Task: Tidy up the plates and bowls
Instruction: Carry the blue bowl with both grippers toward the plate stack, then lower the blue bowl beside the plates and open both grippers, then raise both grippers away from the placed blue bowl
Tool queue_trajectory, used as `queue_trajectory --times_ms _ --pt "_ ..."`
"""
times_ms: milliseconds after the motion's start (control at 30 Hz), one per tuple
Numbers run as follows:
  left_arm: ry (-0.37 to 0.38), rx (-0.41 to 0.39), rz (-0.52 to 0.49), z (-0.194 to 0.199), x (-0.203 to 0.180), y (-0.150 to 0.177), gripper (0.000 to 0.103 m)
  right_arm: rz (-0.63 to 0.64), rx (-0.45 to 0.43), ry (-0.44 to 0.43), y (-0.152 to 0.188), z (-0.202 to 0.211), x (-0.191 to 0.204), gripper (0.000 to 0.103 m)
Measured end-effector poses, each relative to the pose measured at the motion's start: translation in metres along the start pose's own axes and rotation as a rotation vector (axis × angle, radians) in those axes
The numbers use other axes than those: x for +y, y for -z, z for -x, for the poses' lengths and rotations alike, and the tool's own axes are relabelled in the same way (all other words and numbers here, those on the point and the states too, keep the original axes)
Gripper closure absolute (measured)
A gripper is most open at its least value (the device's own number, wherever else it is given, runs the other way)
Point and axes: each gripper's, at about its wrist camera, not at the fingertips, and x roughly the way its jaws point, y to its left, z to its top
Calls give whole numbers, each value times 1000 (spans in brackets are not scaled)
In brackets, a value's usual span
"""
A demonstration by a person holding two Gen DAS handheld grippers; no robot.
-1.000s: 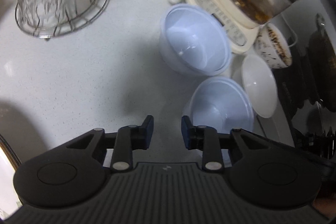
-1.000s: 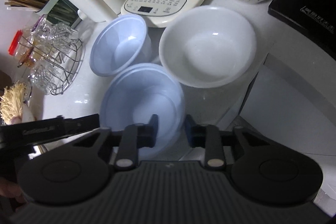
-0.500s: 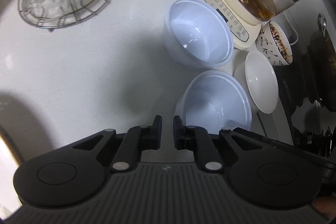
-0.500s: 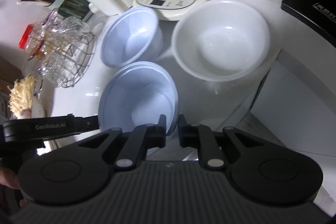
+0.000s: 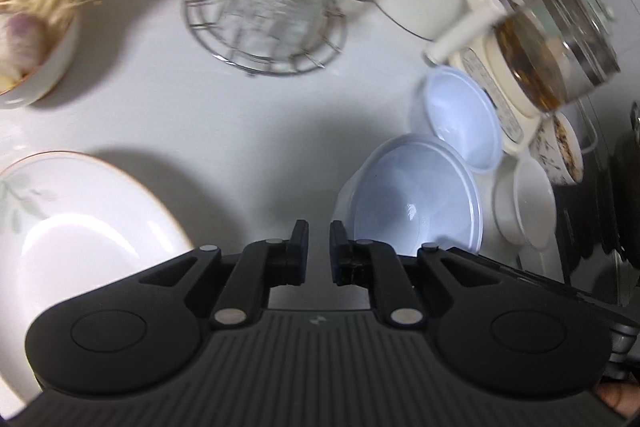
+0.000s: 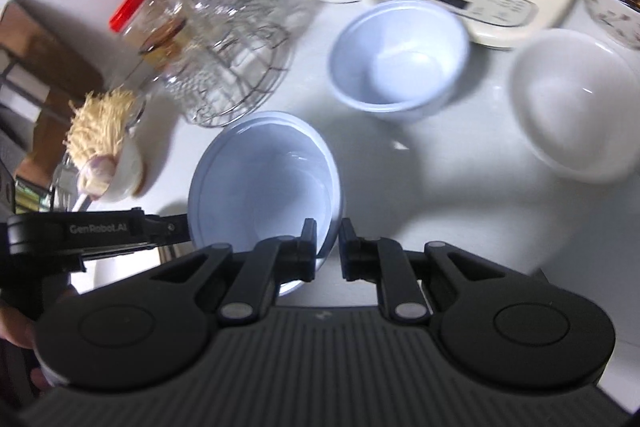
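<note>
Jaws of the right gripper [image 6: 328, 247] are clenched on the near rim of the wide pale-blue bowl [image 6: 264, 183]; the left gripper [image 5: 316, 251] is nearly closed, grasping nothing. Relocation of this smooth, glossy bowl is judged in hand, near the tabletop's [image 5: 240, 131] front edge. Nesting with the deeper blue bowl [image 6: 400, 63] would call for level carriage.
</note>
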Motion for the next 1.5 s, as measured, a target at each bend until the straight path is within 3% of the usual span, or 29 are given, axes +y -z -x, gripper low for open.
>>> queue_trajectory --times_ms 233,733,767,800,833,900,1100,1500 --pt "-29 -20 23 4 22 2 90 46 16 -9 3 -17 17 89" --pt "-67 -29 36 -3 28 7 88 5 40 -29 7 -28 11 86" --pt "-72 -32 41 -1 29 7 87 5 44 -27 6 -27 11 84" --pt "-84 -39 43 3 29 8 85 2 44 -23 5 -26 11 75" --pt "-93 -48 46 7 29 10 82 -1 38 -20 4 -23 11 59" --pt "-90 -59 68 15 31 11 81 -5 13 -21 3 -17 10 48" --pt "-101 -102 36 44 17 11 81 48 -43 6 -1 9 17 48" --pt "-77 -228 -75 108 -34 10 81 143 -240 63 -8 83 39 48"
